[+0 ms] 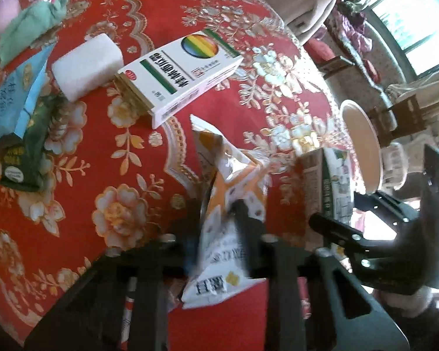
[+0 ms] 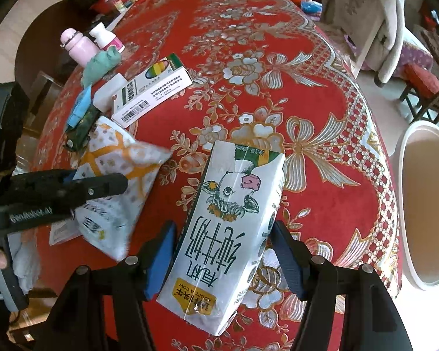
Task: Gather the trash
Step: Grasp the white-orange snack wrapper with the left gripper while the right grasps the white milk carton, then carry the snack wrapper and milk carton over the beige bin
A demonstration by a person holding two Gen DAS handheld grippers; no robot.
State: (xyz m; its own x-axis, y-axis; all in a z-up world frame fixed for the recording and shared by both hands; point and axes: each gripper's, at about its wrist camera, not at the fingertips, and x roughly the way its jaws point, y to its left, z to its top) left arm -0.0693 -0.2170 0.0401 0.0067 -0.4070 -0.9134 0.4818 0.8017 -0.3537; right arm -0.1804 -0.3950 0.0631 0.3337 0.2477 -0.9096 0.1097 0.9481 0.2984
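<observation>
Milk carton (image 2: 228, 234) is clamped between the blue pads of the right gripper (image 2: 224, 259) over the red flowered desk (image 2: 278, 87). To its left, a crumpled snack wrapper (image 1: 228, 204) is pinched tight by the left gripper (image 1: 219, 219). A white bin (image 2: 424, 204) is seen at the desk's right edge.
</observation>
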